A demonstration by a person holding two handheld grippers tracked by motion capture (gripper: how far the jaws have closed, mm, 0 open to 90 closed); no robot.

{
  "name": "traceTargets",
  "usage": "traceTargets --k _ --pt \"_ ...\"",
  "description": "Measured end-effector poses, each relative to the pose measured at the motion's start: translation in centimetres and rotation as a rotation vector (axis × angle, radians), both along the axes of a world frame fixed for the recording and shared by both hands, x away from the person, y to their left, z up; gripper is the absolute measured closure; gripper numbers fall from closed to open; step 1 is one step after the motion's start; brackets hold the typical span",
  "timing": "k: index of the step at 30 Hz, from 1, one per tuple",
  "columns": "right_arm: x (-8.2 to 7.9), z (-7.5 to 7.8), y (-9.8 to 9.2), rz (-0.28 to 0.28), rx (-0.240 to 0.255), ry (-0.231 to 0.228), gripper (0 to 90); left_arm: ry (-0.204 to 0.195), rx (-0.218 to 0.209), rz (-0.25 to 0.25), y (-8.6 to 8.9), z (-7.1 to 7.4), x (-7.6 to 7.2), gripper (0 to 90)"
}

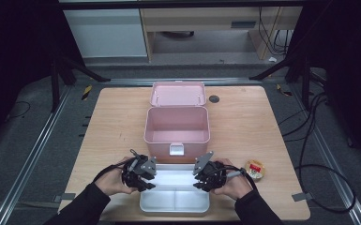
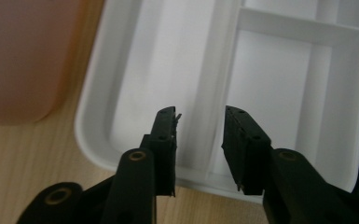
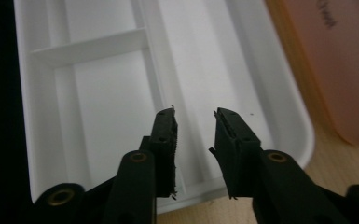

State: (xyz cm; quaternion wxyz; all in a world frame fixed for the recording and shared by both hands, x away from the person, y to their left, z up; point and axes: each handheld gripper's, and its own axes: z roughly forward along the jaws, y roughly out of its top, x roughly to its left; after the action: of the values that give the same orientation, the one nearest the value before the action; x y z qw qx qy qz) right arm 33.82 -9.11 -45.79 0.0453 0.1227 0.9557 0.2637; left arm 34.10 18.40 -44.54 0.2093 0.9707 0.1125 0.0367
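Both parted, empty grippers, left gripper (image 1: pixel 140 174) and right gripper (image 1: pixel 205 174), hover at the ends of the white divided tray (image 1: pixel 174 200) before the pink box (image 1: pixel 176 125); it is probably light, stiff and slick, best pinched by its end rims.

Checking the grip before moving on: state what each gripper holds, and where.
Nothing is held. The left gripper and right gripper stand open over the white tray.
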Motion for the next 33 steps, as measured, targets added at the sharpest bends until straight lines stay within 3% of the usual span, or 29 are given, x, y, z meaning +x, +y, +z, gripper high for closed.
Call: traceTargets --k 4,9,13,17,21,23,30,33 --pt "0.3 0.8 -1.2 -0.108 0.059 -0.039 49.9 -0.034 -0.062 0.123 1.2 0.4 0.3 49.2" --pt "0.9 1.3 -3.4 -0.255 0.099 -0.081 40.8 -0.042 -0.151 0.294 3.3 0.2 0.9 38.7" --pt "1.5 1.5 -5.4 -0.358 0.095 -0.112 38.5 -0.040 -0.193 0.383 4.7 0.0 1.3 32.6" --pt "2.0 1.8 -7.5 -0.437 0.079 -0.152 36.4 -0.079 -0.199 0.463 5.7 -0.1 1.6 28.9" --pt "2.1 1.6 -9.4 -0.498 0.044 -0.185 34.7 -0.104 -0.234 0.540 6.9 0.0 1.8 26.5" --pt "2.0 1.3 -10.5 -0.525 0.027 -0.191 34.2 -0.104 -0.246 0.565 7.4 -0.1 1.9 25.3" --pt "2.1 0.1 -13.6 -0.619 -0.005 -0.129 28.6 -0.112 -0.269 0.604 8.5 -0.6 2.2 26.0" --pt "2.2 -0.2 -14.3 -0.646 -0.024 -0.104 26.3 -0.115 -0.256 0.617 8.7 -0.9 2.4 26.0"
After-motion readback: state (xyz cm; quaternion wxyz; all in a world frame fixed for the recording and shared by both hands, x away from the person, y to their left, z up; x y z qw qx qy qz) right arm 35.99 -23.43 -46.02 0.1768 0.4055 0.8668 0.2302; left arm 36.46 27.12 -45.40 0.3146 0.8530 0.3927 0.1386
